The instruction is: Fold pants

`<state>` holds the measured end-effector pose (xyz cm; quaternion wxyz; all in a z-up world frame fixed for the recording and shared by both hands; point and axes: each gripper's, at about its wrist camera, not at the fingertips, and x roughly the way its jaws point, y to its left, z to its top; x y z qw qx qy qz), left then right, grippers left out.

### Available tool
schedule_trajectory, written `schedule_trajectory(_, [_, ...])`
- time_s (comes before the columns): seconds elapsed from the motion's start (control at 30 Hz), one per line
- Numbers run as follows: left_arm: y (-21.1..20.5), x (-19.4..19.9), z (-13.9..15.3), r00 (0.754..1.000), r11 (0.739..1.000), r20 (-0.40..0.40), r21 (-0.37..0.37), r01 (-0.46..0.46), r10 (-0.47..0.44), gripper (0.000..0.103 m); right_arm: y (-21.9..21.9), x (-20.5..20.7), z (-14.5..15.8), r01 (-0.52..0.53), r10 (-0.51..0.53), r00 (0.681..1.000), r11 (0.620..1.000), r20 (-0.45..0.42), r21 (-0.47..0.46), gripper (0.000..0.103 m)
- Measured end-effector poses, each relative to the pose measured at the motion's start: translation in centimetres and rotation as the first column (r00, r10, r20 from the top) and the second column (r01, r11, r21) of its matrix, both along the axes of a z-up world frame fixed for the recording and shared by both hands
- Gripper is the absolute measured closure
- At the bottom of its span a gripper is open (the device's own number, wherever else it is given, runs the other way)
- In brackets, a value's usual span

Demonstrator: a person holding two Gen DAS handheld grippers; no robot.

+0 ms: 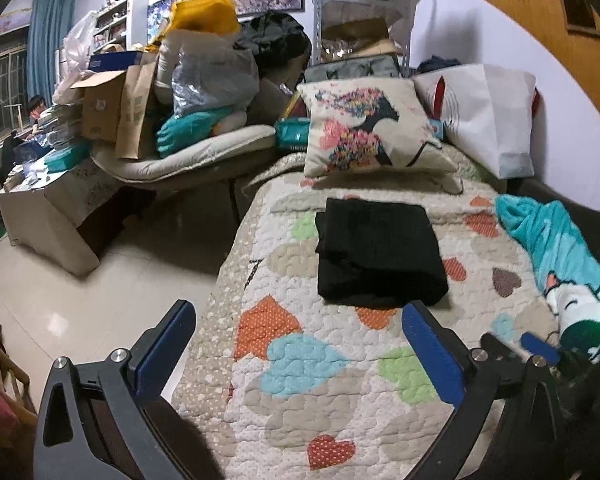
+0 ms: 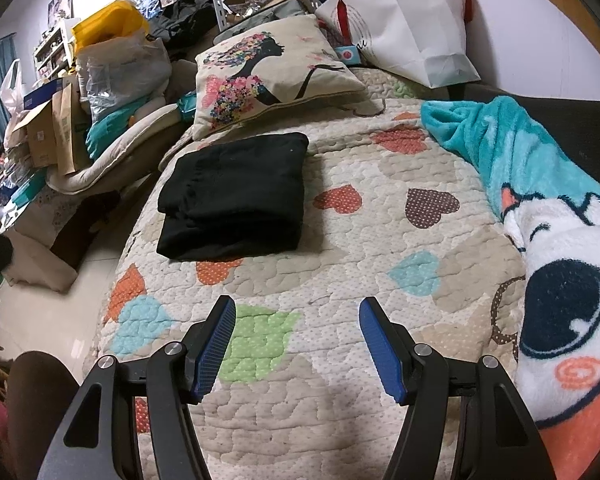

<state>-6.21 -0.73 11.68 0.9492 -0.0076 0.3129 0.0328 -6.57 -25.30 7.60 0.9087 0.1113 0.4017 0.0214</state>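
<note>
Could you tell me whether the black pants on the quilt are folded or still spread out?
Folded: the black pants lie as a compact stacked rectangle on the quilt, layered edges showing; both grippers are clear of them.

Teal blanket (image 2: 548, 216) cut off at right edge; shelf items (image 1: 114, 20) too small to tell — pants' (image 1: 380, 252) folded underside hidden

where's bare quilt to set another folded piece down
Bare quilt lies between the folded black pants and the teal blanket, and in front of the pants. Crowded by the cushion and white bag.
</note>
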Motion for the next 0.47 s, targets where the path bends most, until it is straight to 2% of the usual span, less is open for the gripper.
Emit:
schedule_trajectory(0.1, [0.4, 2.1, -1.1, 0.999, 1.0, -0.04, -0.011, -0.014, 0.013, 0.0, -0.1, 1.3, 0.7, -0.01, 0.01, 1.0, 1.0, -0.007, 0.007, 0.032])
schedule_trajectory(0.2, [0.9, 4.6, -2.5, 0.996, 1.0, -0.092, -0.019, -0.021, 0.019, 0.0, 0.3, 3.1, 0.8, -0.028, 0.028, 0.999, 0.999, -0.019, -0.031, 0.028])
schedule_trajectory(0.33, [1.4, 8.1, -5.3, 0.982, 0.998, -0.186, -0.034, -0.046, 0.039, 0.0, 1.0, 5.6, -1.2, -0.05, 0.045, 0.996, 0.996, -0.073, -0.069, 0.027])
schedule_trajectory(0.47, [1.6, 10.4, -8.1, 0.967, 0.997, -0.251, -0.057, -0.052, 0.037, 0.0, 1.4, 7.4, -3.5, -0.057, 0.049, 0.991, 0.997, -0.127, -0.057, 0.027])
